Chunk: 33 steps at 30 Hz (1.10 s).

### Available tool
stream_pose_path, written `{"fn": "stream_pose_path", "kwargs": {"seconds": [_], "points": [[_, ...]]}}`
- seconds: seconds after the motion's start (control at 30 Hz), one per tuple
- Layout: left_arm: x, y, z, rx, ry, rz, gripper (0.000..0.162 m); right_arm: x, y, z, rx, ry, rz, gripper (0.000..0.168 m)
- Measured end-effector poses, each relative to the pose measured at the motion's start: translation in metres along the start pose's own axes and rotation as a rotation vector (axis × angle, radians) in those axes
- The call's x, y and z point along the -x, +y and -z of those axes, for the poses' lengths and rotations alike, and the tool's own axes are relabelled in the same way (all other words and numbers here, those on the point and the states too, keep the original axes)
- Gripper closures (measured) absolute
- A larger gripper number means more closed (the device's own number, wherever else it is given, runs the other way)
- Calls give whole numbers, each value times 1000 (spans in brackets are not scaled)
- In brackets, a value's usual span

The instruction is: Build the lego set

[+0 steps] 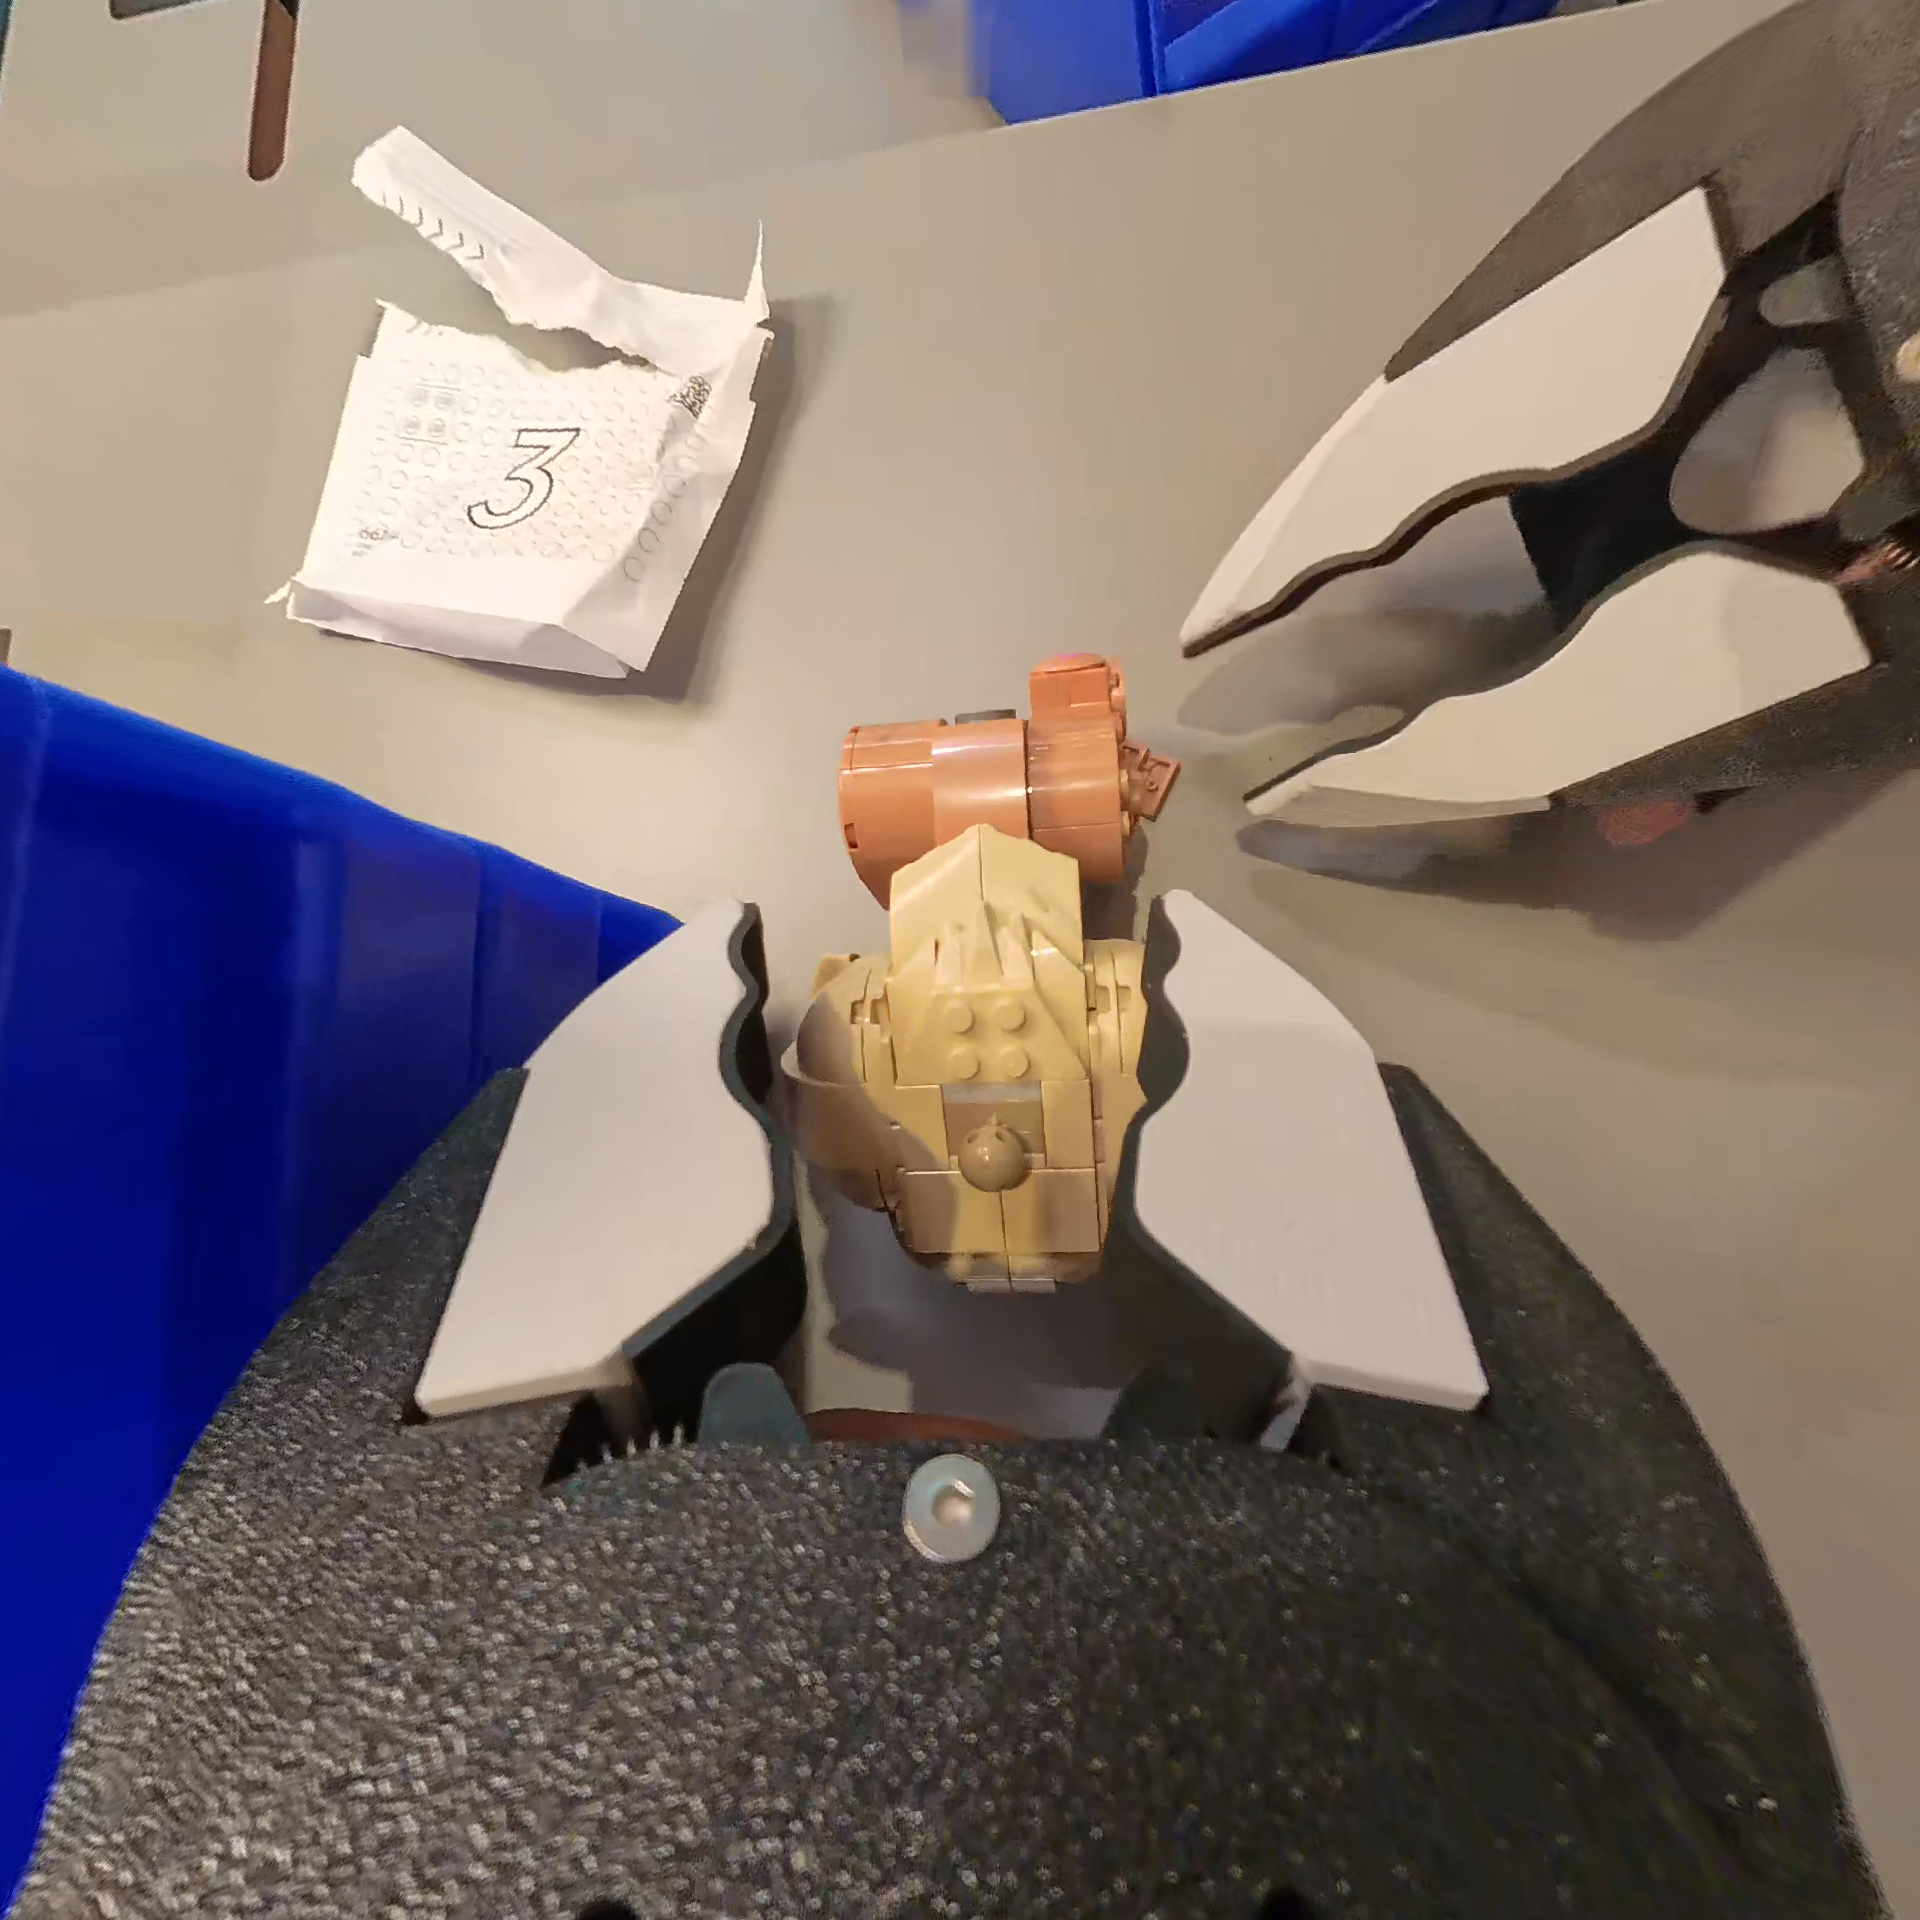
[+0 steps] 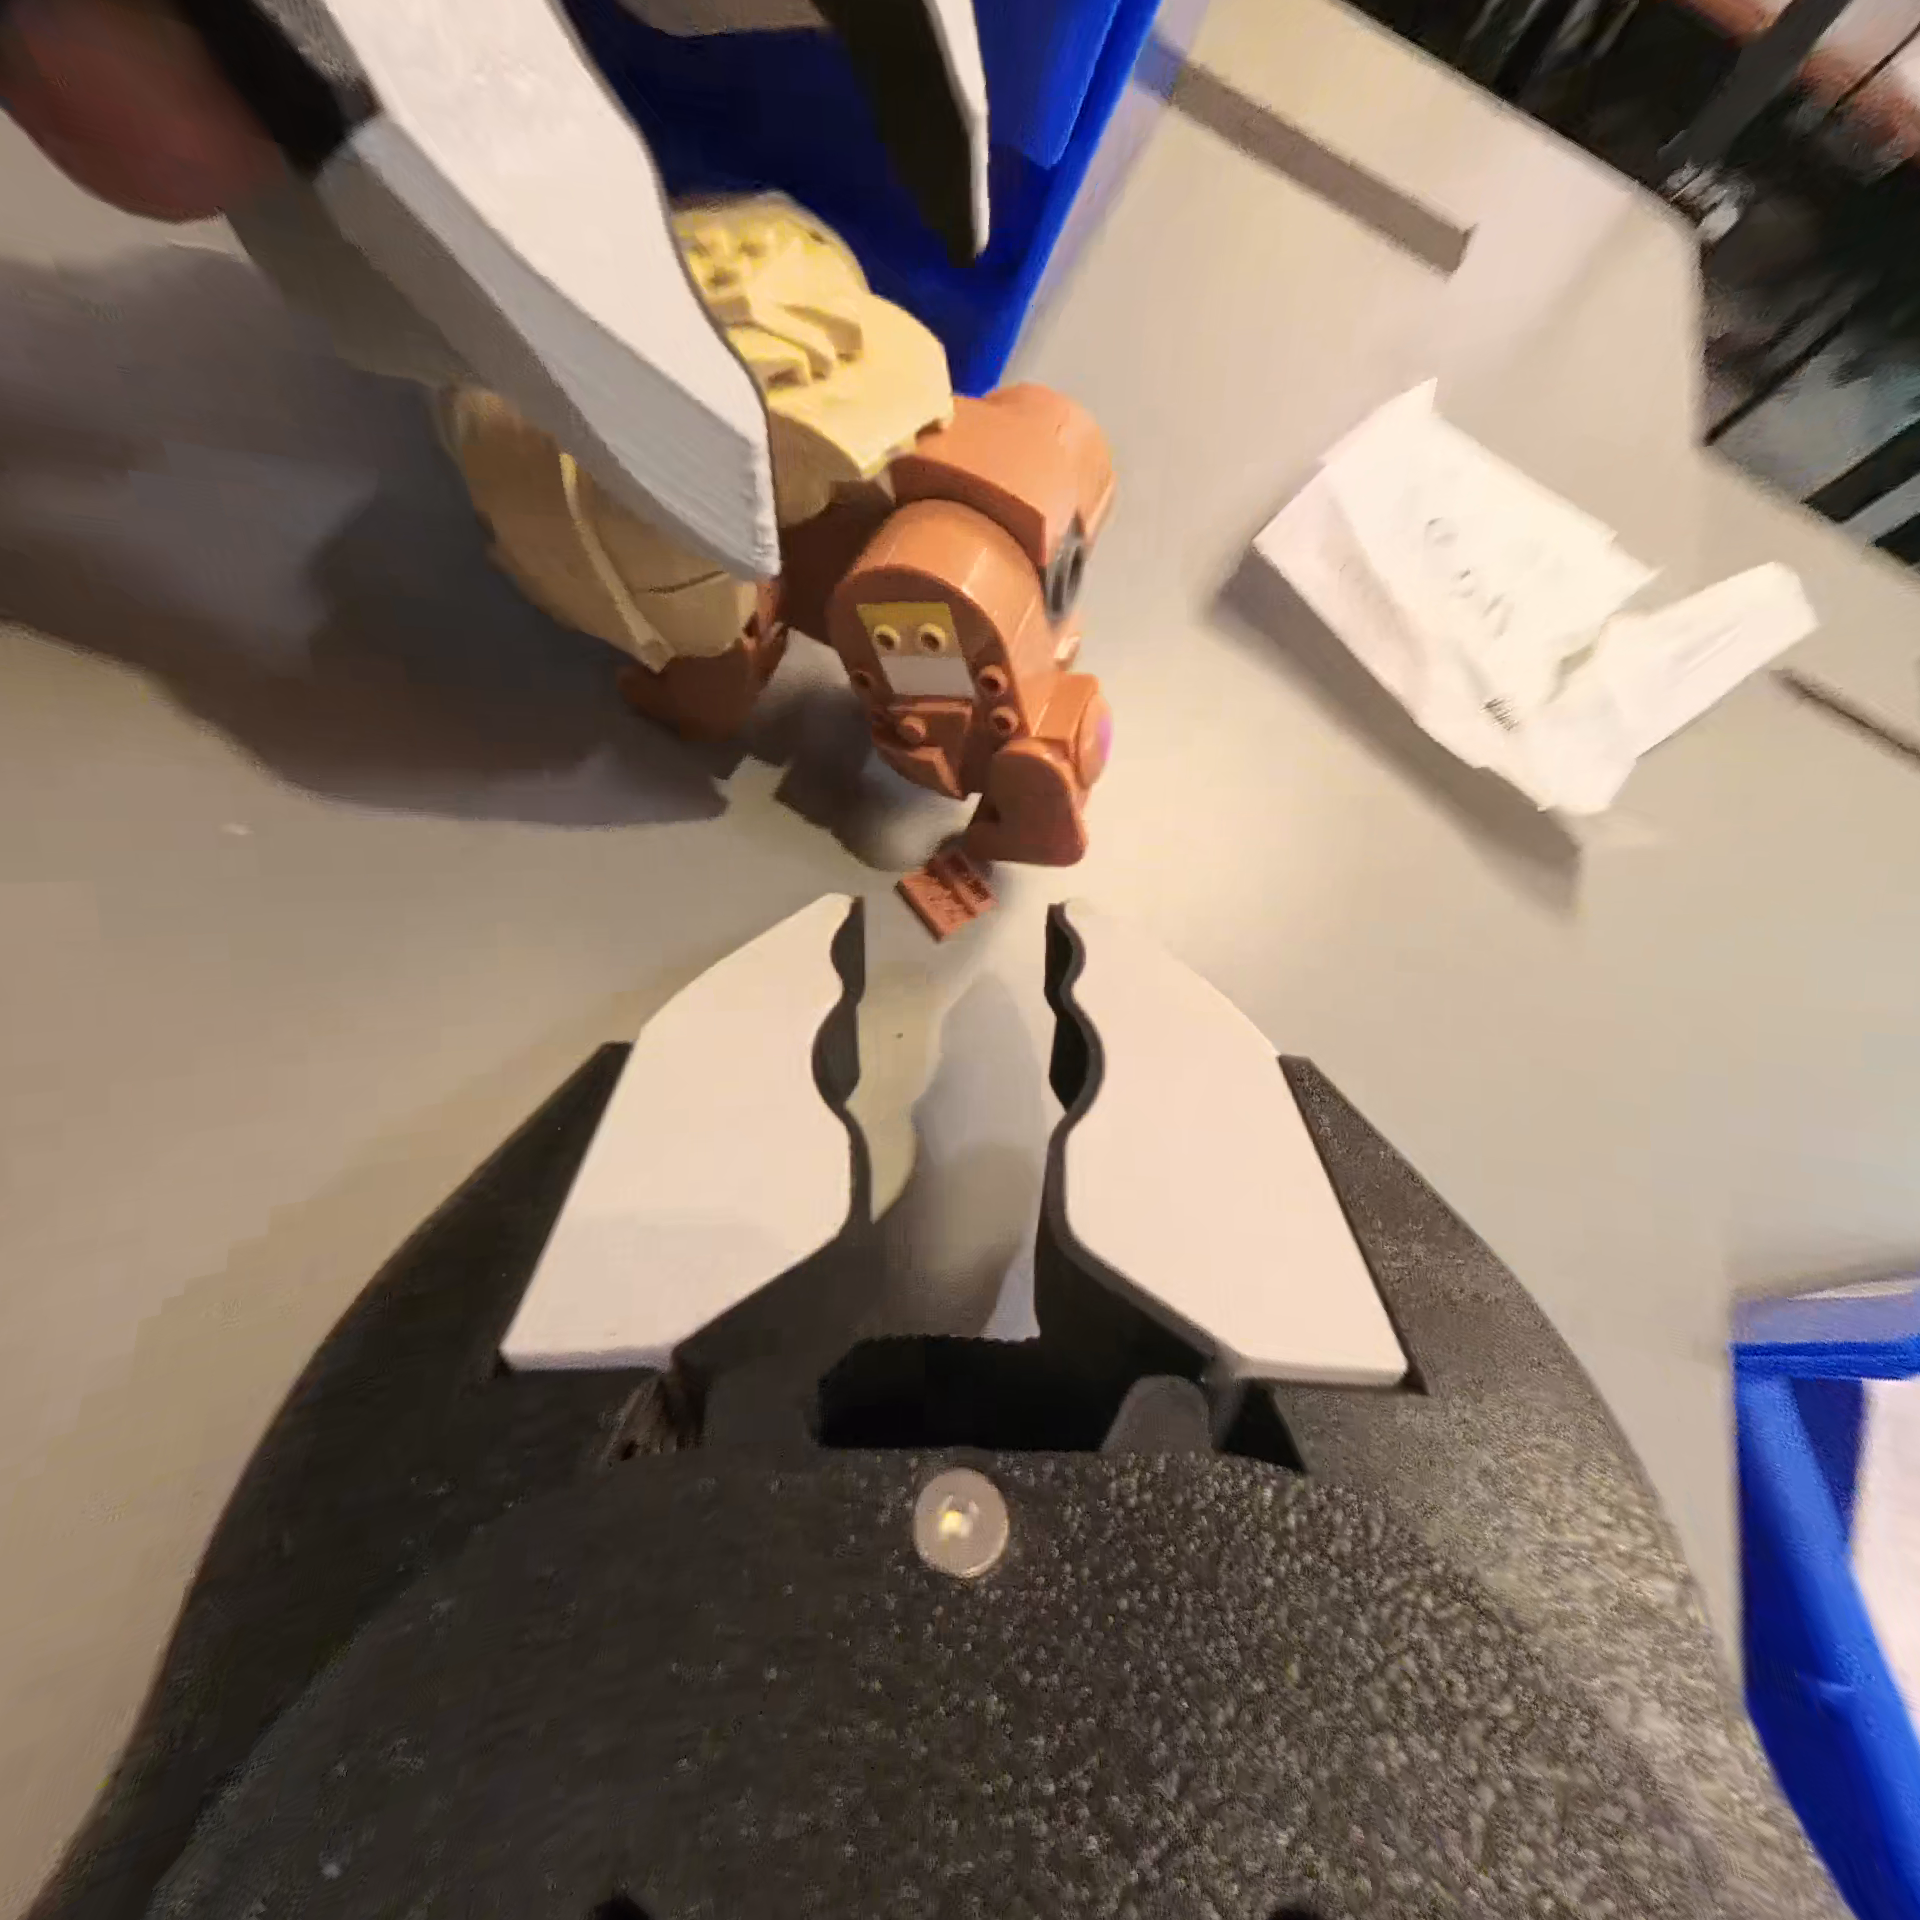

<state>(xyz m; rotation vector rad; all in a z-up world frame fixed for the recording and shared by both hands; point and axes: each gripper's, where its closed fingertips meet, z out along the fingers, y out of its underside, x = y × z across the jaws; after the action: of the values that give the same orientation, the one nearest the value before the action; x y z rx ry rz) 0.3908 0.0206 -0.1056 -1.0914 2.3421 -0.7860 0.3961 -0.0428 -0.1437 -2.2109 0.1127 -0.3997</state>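
Left fingers (image 1: 758, 997) clamp the tan body of the lego model (image 1: 987, 1091) from both sides — the model stands on the grey bench (image 1: 1039, 416), its brown head (image 2: 966, 623) pointing away. Right gripper (image 2: 956, 914) fingers narrowly parted, holding nothing, tips just short of a small brown plate (image 2: 948, 896) at the head's lower end. Torn white paper bag (image 1: 520, 457) lies well apart. Blue bin (image 1: 260, 987) sits close beside the left gripper (image 1: 956, 925).
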Motion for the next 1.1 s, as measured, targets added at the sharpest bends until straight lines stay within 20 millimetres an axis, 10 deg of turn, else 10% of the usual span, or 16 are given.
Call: {"fn": "stream_pose_path", "kwargs": {"seconds": [0.03,0.37,0.8,1.1], "points": [[0,1,-1,2,5,7,93,2,3,-2,26,-23,-16,135],[1,2,4,-89,-30,56,96,7,7,-28,172,-102,-66,140],[-5,12,40,-218,-79,71,101,10,8,-15,117,-182,-91,159],[-30,29,60,-373,-17,136,105,32,-86,69,-571,-782,-568,159]]}}
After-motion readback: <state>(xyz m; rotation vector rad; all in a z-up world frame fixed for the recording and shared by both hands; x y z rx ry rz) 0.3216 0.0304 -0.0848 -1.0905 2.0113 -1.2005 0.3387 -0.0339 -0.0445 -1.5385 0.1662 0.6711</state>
